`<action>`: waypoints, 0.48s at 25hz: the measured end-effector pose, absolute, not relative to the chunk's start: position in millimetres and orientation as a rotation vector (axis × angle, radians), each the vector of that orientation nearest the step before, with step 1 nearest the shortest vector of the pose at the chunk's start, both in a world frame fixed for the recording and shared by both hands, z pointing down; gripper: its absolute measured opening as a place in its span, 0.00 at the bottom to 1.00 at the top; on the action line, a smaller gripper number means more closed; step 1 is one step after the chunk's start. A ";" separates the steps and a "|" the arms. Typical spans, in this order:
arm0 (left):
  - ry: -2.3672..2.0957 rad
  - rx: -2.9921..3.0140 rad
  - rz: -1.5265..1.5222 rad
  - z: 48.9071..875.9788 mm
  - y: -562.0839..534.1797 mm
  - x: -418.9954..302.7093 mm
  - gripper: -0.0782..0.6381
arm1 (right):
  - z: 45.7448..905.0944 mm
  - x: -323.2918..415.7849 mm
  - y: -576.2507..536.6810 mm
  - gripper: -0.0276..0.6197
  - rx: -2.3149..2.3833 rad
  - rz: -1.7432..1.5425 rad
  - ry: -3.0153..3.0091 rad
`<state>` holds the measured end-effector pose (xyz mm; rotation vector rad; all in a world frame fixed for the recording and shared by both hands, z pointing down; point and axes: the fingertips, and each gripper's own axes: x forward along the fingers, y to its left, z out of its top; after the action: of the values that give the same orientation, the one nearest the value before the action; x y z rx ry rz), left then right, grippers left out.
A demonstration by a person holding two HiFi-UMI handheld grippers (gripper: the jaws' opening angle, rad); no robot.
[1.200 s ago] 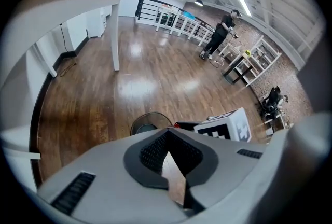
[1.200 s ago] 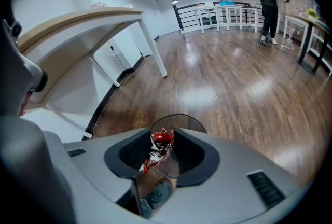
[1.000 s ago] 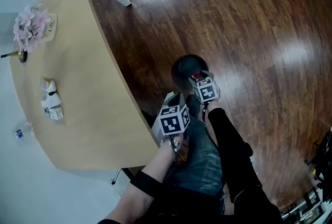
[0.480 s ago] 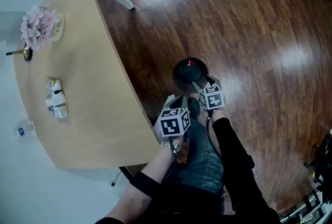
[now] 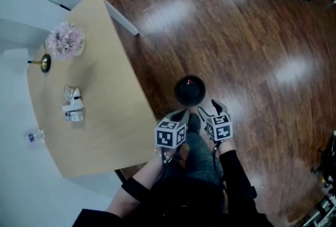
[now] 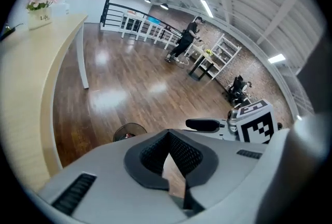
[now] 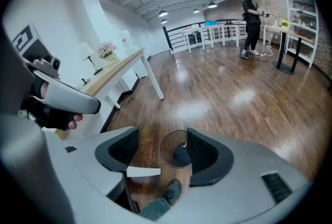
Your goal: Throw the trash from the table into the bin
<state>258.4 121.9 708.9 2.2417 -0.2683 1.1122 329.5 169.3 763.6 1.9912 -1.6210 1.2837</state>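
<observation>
Now both tongs are empty beside the bin

We hold the left tongs (image 6: 168, 136) and the right tongs (image 7: 162, 145) side by side above our knees, just on our side of the bin (image 5: 189, 90). The bin stands on the dark wood floor, near the edge of the counter (image 5: 113, 121). Our left tongs are pressed together at the tips, with nothing caught between them. Our right tongs have just been opening and now stand spread, pinching nothing. Through their gap we see the bin's round mouth and a small red scrap inside. The trash (image 5: 72, 105), a small heap of crumpled cartons, lies on the counter, well apart from both tongs. Pink flowers (image 5: 65, 41) stand farther along the counter.
</observation>
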 end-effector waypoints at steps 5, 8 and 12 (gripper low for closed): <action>-0.339 2.282 1.109 659.7 116.2 220.0 0.12 | 685.1 302.1 174.3 0.51 2.027 1.182 -1.706; -0.441 2.294 1.076 634.6 98.7 184.1 0.12 | 647.6 272.1 163.8 0.51 2.004 1.144 -1.779; -0.531 2.294 1.046 614.2 67.2 120.8 0.12 | 609.8 218.1 129.9 0.51 1.909 1.061 -1.887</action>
<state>120.8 67.2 614.2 2.2944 -0.5311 1.0464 218.1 129.9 609.8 1.9089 -1.8873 1.0608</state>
